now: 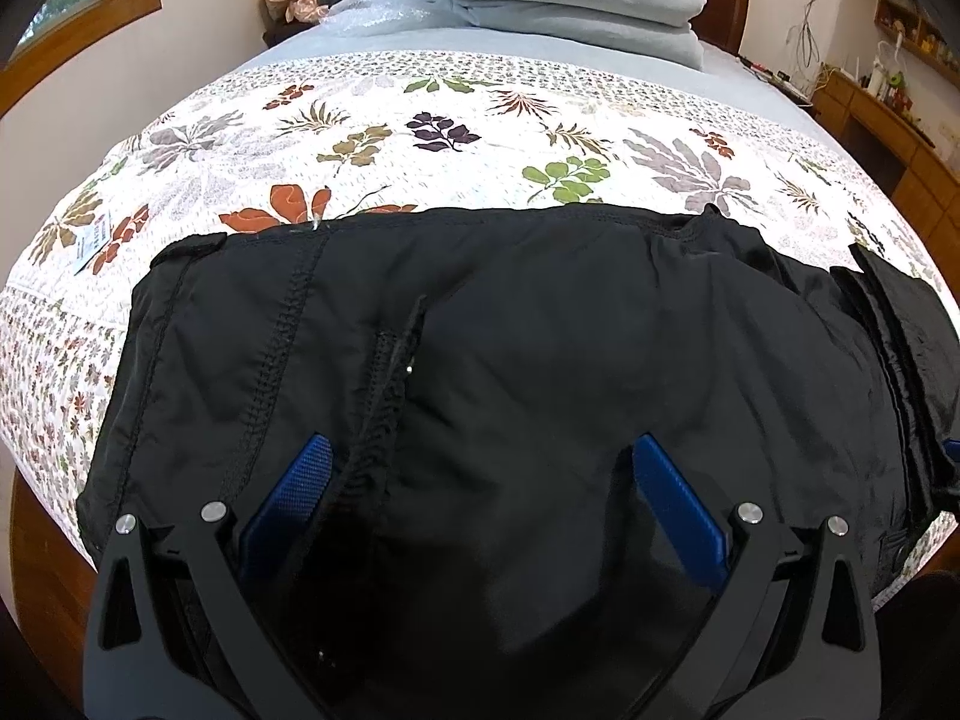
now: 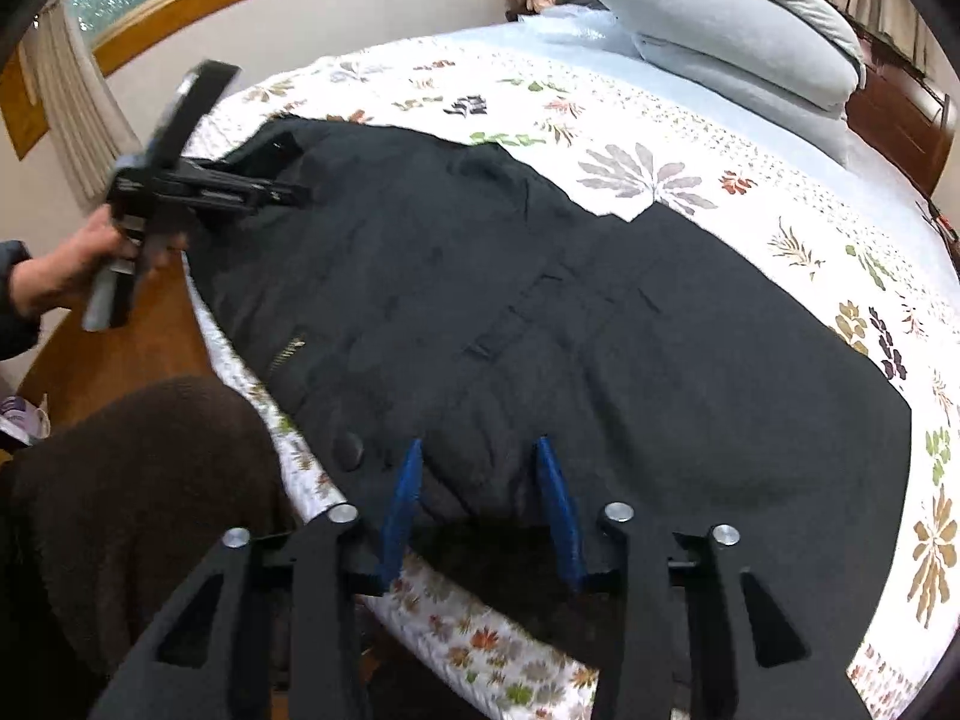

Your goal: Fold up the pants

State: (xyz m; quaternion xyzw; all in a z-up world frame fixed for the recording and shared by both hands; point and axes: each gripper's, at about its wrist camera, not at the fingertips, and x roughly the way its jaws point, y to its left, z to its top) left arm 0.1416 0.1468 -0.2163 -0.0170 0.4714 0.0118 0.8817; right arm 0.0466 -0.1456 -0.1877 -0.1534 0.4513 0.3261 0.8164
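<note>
One pair of black woven pants (image 2: 510, 312) is spread flat along the near edge of the bed's white leaf-patterned quilt (image 1: 420, 114). Two hand-held grippers are counted. The left hand-held gripper (image 1: 480, 468) is held spread wide above the pants' seamed fabric, nothing pinched. The right hand-held gripper (image 2: 480, 468) is seen partly spread at the near hem, a fold of fabric lying between its blue fingers (image 2: 402, 504), unpressed. Two grey pillows (image 2: 738, 42) are stacked far right.
</note>
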